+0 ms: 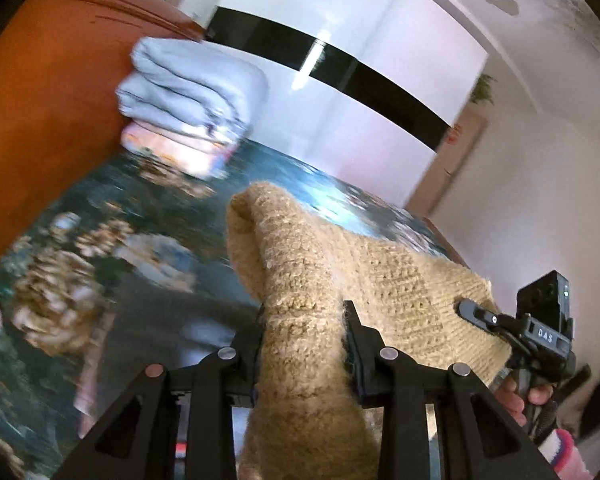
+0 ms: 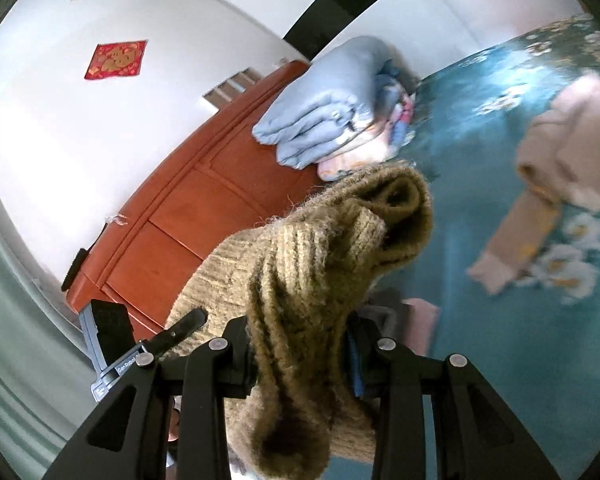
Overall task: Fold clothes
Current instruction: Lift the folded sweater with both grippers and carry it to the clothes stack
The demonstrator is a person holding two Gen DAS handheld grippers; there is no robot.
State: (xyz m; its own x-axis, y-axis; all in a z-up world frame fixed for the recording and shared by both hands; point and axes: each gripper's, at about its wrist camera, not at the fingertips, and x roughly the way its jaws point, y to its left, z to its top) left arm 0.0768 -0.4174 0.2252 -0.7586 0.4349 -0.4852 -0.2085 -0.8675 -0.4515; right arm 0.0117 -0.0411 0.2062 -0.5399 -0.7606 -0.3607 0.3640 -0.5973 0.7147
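Note:
A tan knitted sweater point(image 1: 300, 272) hangs bunched between both grippers, lifted above the bed. My left gripper point(image 1: 306, 320) is shut on a thick fold of it. My right gripper point(image 2: 300, 332) is shut on another fold of the same sweater point(image 2: 320, 240). The right gripper also shows at the right of the left wrist view point(image 1: 500, 320), pressed into the knit. The left gripper shows at the lower left of the right wrist view point(image 2: 172, 336). The sweater hides both sets of fingertips.
The bed has a teal floral cover point(image 1: 120, 260) point(image 2: 480, 140). A folded stack with a light blue item on top point(image 1: 192, 92) point(image 2: 332, 100) sits by the orange wooden headboard point(image 1: 40, 100) point(image 2: 204, 208). A beige-pink garment point(image 2: 552, 168) lies spread on the bed.

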